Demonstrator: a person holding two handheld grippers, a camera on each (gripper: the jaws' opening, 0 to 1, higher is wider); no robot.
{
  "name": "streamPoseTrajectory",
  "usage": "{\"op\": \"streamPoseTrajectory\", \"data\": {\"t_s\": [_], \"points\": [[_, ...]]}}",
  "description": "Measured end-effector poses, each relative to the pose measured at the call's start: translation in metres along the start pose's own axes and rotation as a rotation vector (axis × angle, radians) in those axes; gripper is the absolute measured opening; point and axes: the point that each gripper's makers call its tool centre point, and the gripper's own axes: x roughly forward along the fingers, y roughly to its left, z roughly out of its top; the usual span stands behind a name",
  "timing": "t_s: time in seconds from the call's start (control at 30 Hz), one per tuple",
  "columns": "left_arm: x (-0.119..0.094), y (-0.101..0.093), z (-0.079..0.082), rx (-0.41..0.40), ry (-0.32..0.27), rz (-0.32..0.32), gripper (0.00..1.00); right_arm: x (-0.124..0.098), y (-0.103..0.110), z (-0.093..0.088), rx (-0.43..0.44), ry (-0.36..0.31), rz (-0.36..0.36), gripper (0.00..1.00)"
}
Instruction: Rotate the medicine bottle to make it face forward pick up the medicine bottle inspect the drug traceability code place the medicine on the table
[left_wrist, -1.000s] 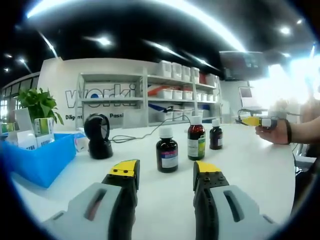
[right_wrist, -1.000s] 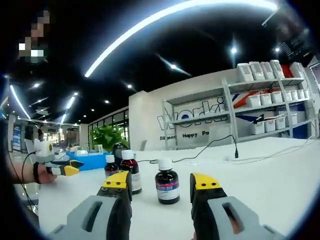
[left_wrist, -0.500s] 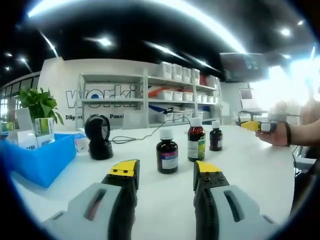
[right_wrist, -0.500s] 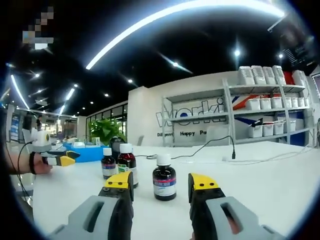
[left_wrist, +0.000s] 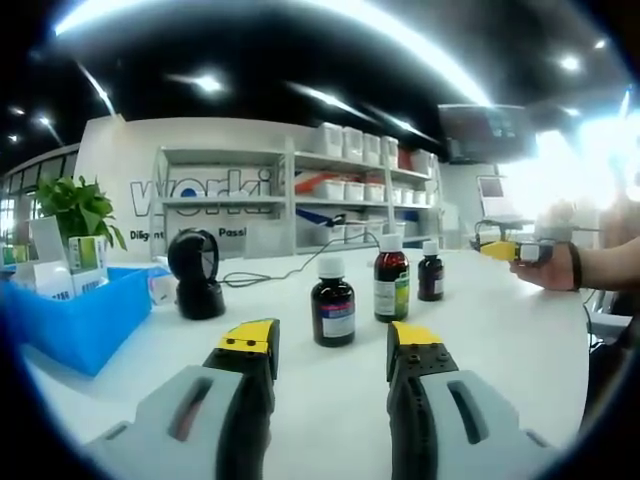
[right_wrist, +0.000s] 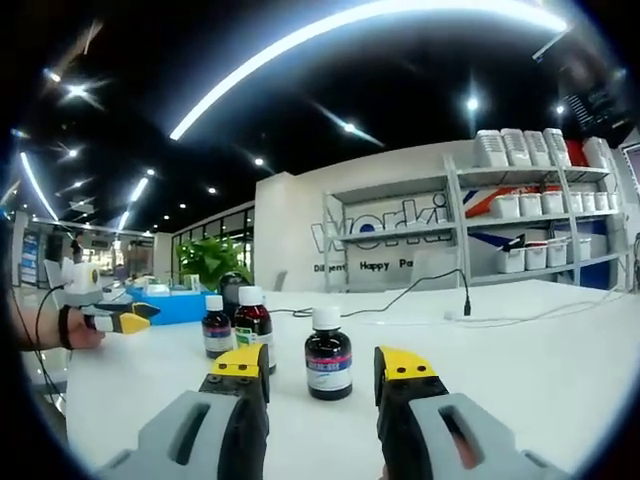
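Note:
Three dark brown medicine bottles with white caps stand upright on the white table. In the left gripper view the nearest bottle (left_wrist: 333, 313) stands just beyond my left gripper (left_wrist: 332, 343), which is open and empty; a taller bottle (left_wrist: 391, 285) and a small one (left_wrist: 431, 276) stand further right. My right gripper (left_wrist: 512, 251) enters at the far right, held by a hand. In the right gripper view my right gripper (right_wrist: 322, 366) is open, with one bottle (right_wrist: 328, 354) just ahead between the jaws. Two more bottles (right_wrist: 253, 328) (right_wrist: 216, 326) stand left, and my left gripper (right_wrist: 128, 320) is at the far left.
A black barcode scanner (left_wrist: 196, 272) with a cable stands left of the bottles. A blue bin (left_wrist: 70, 315) with boxes and a green plant (left_wrist: 77, 207) are at the far left. White shelves (left_wrist: 300, 195) with containers line the back wall.
The right gripper view has shifted slightly, bringing the nearest bottle a little closer between its jaws. The bottles themselves have not moved.

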Motion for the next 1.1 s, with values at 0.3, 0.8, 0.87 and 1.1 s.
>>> {"op": "streamPoseTrajectory", "data": {"t_s": [0.3, 0.8, 0.87, 1.1], "points": [[-0.0001, -0.0011, 0.0005, 0.0, 0.0, 0.001, 0.34, 0.0001, -0.0003, -0.0011, -0.002, 0.004, 0.002, 0.37], [0.0001, 0.0009, 0.0001, 0.0, -0.001, 0.001, 0.34, -0.0006, -0.0001, -0.0016, -0.003, 0.008, -0.002, 0.36], [0.0001, 0.001, 0.0001, 0.0, -0.001, 0.002, 0.34, -0.0007, -0.0002, -0.0012, -0.001, 0.005, -0.002, 0.36], [0.0001, 0.0021, -0.0003, 0.001, -0.001, 0.002, 0.34, -0.0008, 0.0, -0.0015, -0.006, 0.007, -0.004, 0.35]]}}
